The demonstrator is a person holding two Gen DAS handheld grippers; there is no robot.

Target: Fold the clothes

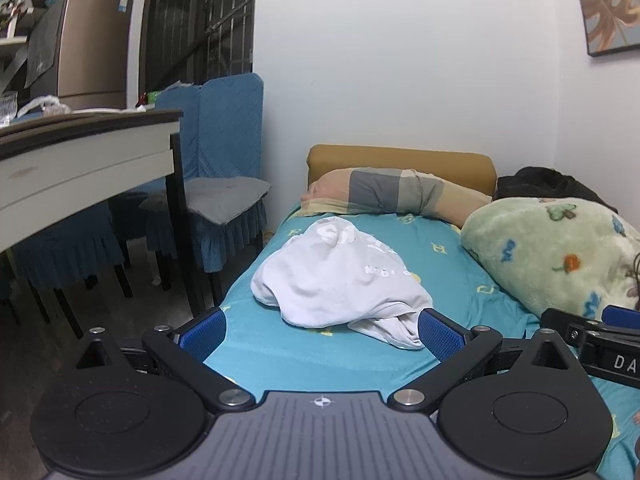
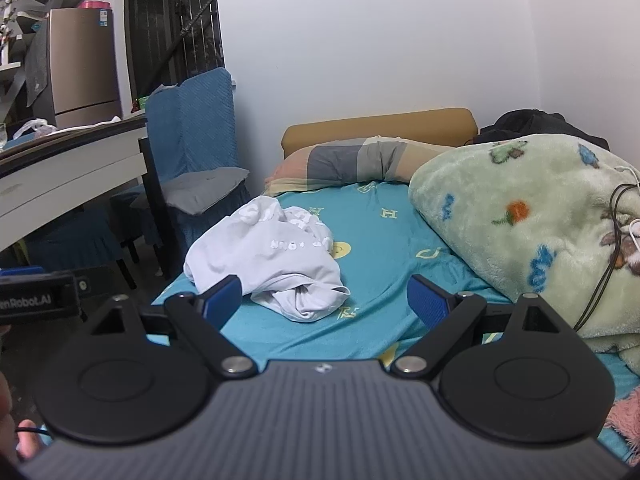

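Grippers wide, nothing held: left gripper (image 1: 322, 330) and right gripper (image 2: 324, 300) hover short of the target, poised to pick | white garment (image 1: 340, 276) lies crumpled on the teal sheet (image 1: 440, 268), unfolded | partly readable "nRobot.AI" on the left gripper's body; garment print illegible | plaid pillow (image 1: 396, 192) by the headboard

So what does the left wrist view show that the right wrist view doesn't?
Only the left wrist view shows most of the leaf painting on the wall, and the right gripper at its right edge.

Only the right wrist view shows the dark cable lying over the green blanket, a pink fluffy fabric at lower right, and the left gripper at its left edge.

Both show the crumpled white garment on the teal sheet, untouched, the pillow, and open, empty jaws.
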